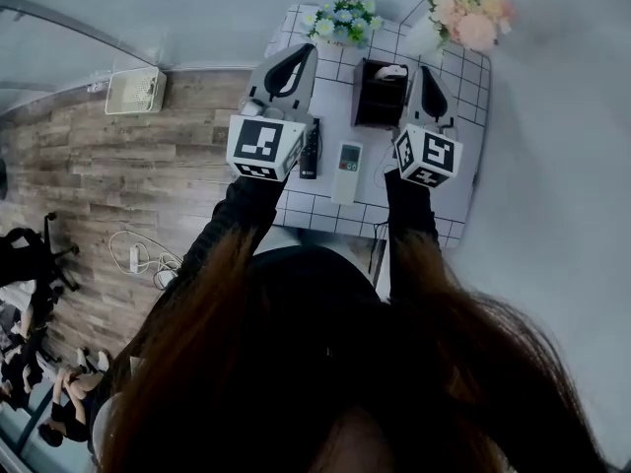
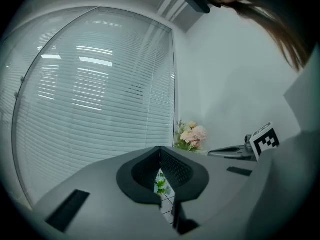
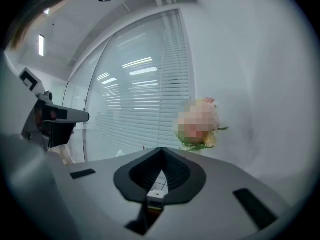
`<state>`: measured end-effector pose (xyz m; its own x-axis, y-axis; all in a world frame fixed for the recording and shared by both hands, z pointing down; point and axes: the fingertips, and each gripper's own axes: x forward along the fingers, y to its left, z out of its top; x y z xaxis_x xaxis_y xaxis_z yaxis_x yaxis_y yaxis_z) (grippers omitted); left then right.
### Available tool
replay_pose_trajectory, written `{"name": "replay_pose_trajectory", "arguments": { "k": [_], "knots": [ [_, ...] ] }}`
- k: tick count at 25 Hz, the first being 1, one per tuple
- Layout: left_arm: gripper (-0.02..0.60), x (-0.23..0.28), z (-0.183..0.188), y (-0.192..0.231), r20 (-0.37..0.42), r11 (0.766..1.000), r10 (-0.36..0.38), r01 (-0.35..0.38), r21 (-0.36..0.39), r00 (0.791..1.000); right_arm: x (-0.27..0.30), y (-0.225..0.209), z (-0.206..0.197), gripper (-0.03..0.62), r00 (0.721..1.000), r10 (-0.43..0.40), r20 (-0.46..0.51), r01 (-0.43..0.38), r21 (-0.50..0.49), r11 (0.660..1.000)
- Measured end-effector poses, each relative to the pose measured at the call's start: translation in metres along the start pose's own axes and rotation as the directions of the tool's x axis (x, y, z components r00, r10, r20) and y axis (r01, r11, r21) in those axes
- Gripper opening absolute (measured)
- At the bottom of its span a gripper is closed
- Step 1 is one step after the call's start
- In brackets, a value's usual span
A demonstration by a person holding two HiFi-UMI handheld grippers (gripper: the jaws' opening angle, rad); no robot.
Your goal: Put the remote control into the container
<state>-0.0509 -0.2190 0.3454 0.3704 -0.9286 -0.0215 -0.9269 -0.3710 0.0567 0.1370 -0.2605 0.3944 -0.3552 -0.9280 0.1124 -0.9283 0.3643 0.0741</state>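
White cloth ruled in a dark grid covers the desk (image 1: pixel 465 116), which sits in the upper middle of the head view, with wooden floor (image 1: pixel 89 166) to its left. A dark container (image 1: pixel 367 106) stands upright near the desk's centre. A pale object (image 1: pixel 392 71) that looks like a white remote pokes out at its upper end. Two more remotes lie flat on the cloth below the container, side by side but apart. The black remote (image 1: pixel 310 149) is on the left and the light grey remote (image 1: pixel 346 170) is on the right. Neither touches the container. The left claw (image 1: pixel 299 57) hangs above the desk's left part, to the left of the black remote and the container. In its own view its jaws meet at the tips with nothing caught between them. The right claw (image 1: pixel 427 75) hangs just right of the container. Its jaws are pressed together too and hold nothing. Both claws point away from the person toward the far edge. There, blue and white flowers (image 1: pixel 343 18) stand at the upper left of the desk and pink flowers (image 1: pixel 465 13) at the upper right. The left gripper view shows slatted blinds (image 2: pixel 100 109) filling the wall beyond.
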Motion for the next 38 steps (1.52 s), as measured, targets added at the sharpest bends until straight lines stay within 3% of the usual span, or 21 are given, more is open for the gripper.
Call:
{"name": "replay_pose_trajectory", "arguments": {
  "k": [8,16,31,38],
  "knots": [
    [0.009,-0.014,0.017,-0.011,0.033,0.999,-0.027,0.026,0.021,0.999,-0.044,0.011,0.051,0.018,0.996,-0.005,0.094,0.006,-0.004,1.000],
    [0.009,-0.038,0.029,-0.026,0.051,0.998,-0.047,0.046,0.030,0.998,-0.083,0.028,0.074,0.018,0.990,0.015,0.142,-0.012,-0.019,1.000],
    [0.008,-0.064,0.035,-0.041,0.072,0.997,-0.061,0.058,0.051,0.995,-0.115,0.049,0.085,0.018,0.987,0.041,0.157,-0.043,0.010,0.999],
    [0.008,-0.064,0.023,-0.031,0.038,0.996,-0.055,0.052,0.066,0.998,-0.110,0.055,0.058,0.018,0.996,0.030,0.085,-0.034,0.053,0.998]
  ]
}}
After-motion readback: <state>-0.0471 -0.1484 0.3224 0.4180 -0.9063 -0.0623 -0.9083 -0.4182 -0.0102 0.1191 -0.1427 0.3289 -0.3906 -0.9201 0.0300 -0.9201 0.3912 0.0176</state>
